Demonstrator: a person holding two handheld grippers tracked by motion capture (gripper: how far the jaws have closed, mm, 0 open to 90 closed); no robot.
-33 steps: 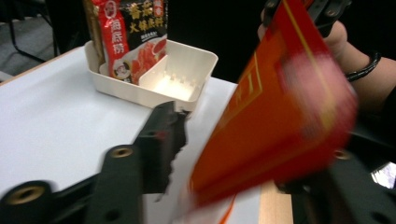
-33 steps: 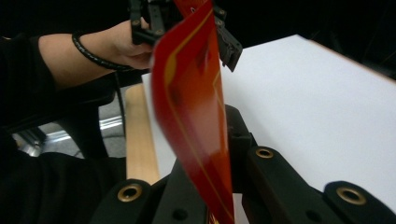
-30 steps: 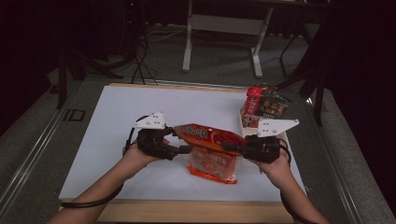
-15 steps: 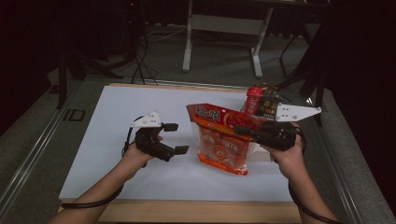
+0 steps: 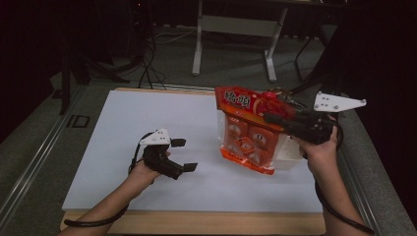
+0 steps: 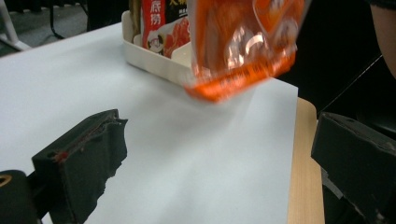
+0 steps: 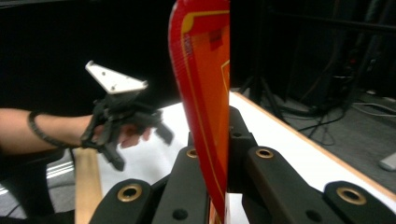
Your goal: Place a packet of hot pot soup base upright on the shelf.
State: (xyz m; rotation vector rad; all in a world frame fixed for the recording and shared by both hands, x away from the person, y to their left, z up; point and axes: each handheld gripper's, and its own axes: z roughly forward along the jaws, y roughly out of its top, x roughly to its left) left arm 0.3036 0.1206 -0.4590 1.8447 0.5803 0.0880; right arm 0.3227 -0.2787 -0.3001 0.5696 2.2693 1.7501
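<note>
The glossy orange-red plastic snack bag (image 5: 248, 130) is pinched by its upper edge in the right tool (image 5: 275, 119) and held clear above the white worktop (image 5: 123, 128), just beside the cream tray (image 5: 290, 153). The left tool (image 5: 184, 155), its jaws just opened, is spread and empty. Placing in the tray is judged left.

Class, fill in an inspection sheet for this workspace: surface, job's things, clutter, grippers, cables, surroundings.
Surface: white sheet on a wooden table, bare where the left gripper rests.
Job's things: orange snack bag hanging in the air above the sheet.
Clutter: white tray of packets at the sheet's far right.
Grippers: left gripper open, holding nothing, its jaws just opened; right gripper shut on the bag's top edge.
Cables: black cable trailing from the left gripper; more on the floor.
Surroundings: dark room, metal stand behind the table.
</note>
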